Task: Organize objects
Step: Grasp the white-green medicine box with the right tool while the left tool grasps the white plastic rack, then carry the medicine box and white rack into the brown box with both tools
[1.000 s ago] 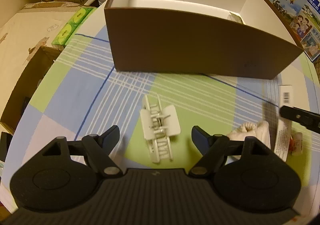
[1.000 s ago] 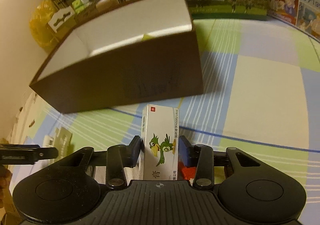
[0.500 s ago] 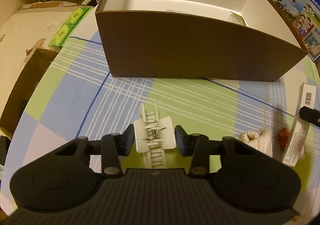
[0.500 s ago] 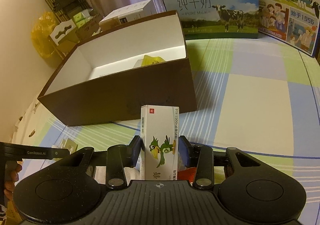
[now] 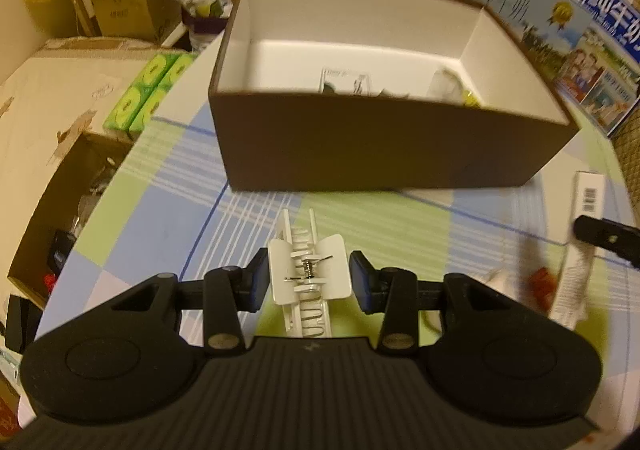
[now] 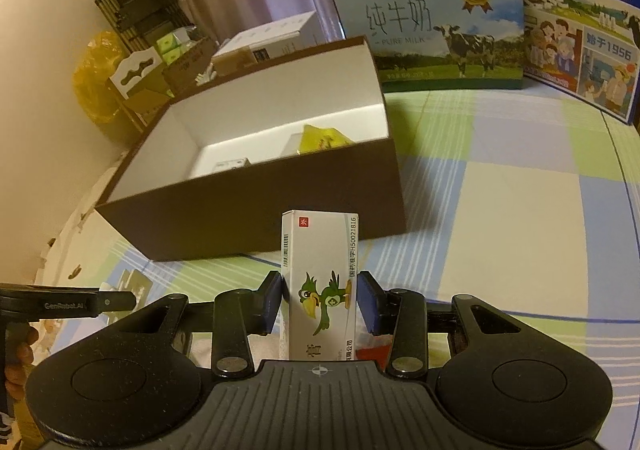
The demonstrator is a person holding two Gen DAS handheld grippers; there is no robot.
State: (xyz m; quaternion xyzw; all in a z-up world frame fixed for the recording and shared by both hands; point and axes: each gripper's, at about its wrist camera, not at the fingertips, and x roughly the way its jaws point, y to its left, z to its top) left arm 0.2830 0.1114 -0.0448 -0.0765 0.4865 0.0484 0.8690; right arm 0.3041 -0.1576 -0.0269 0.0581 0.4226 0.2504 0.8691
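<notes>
Your left gripper (image 5: 308,282) clamps the white hair clip (image 5: 310,278) at lower centre; your right gripper (image 6: 320,306) clamps the medicine carton (image 6: 322,286). Both remain outside the brown box (image 5: 380,145), which holds a few items.

Left claw (image 5: 308,280) now clamped on white hair clip (image 5: 307,277), both lifted off tablecloth (image 5: 168,209).

I count one brown box (image 5: 384,145) on my table; one white hair clip (image 5: 308,274); one medicine carton (image 6: 322,282); two milk cases (image 6: 432,25); two grippers (image 5: 308,282), one per hand.
</notes>
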